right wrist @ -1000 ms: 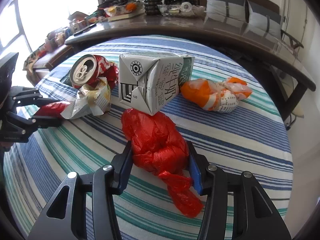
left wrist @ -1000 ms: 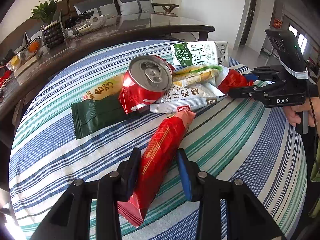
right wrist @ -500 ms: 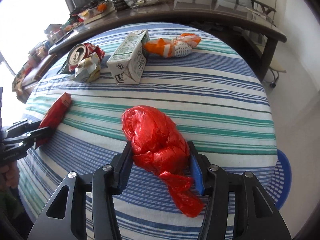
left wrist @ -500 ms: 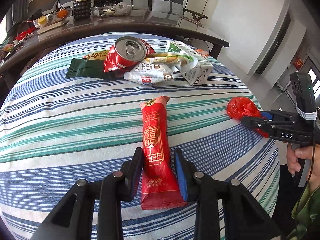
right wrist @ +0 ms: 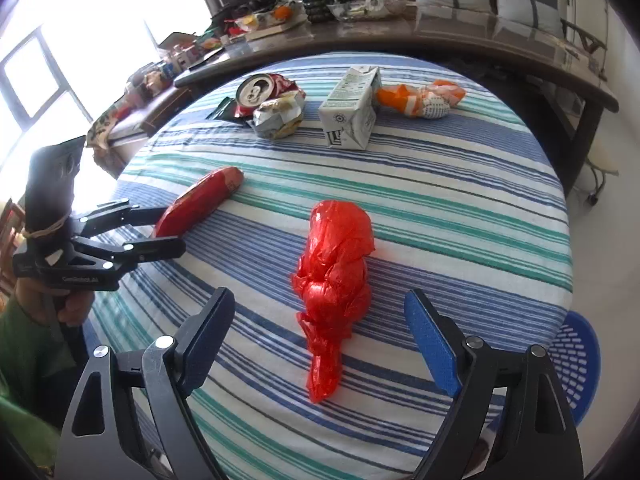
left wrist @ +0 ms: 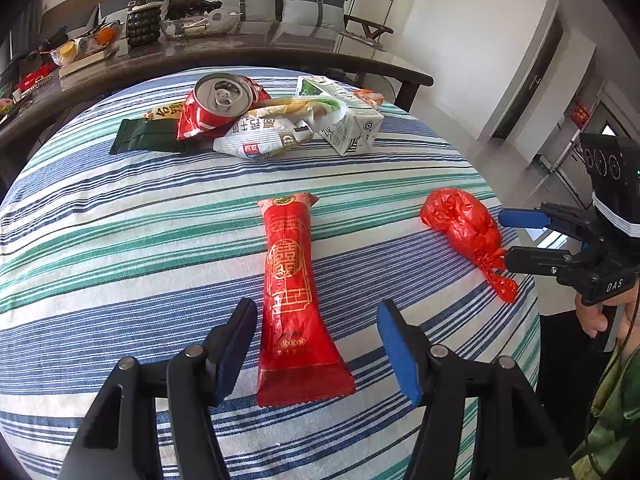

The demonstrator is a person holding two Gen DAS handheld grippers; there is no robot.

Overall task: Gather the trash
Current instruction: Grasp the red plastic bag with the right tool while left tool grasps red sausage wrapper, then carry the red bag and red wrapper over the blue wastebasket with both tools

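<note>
A long red snack packet (left wrist: 292, 296) lies flat on the striped tablecloth (left wrist: 120, 240) between the fingers of my left gripper (left wrist: 316, 344). Its jaws are opening and the pads stand clear of the packet. A knotted red plastic bag (right wrist: 336, 272) rests on the cloth between the fingers of my right gripper (right wrist: 320, 340). Those jaws are opening too, with a wide gap on both sides of the bag. In the left wrist view the red plastic bag (left wrist: 464, 228) sits near the table's right edge, by the right gripper (left wrist: 510, 240).
At the far side lie a crushed red can (left wrist: 216, 104), a green wrapper (left wrist: 144, 136), a white wrapper (left wrist: 264, 136), a milk carton (right wrist: 352, 108) and an orange-and-white bag (right wrist: 424, 100). A blue basket (right wrist: 576, 376) stands on the floor at right. A cluttered dark table (right wrist: 400, 28) runs behind.
Both grippers pulled their items from the pile toward the near edge, then spread their jaws. The red packet and the red bag now lie released on the cloth.
</note>
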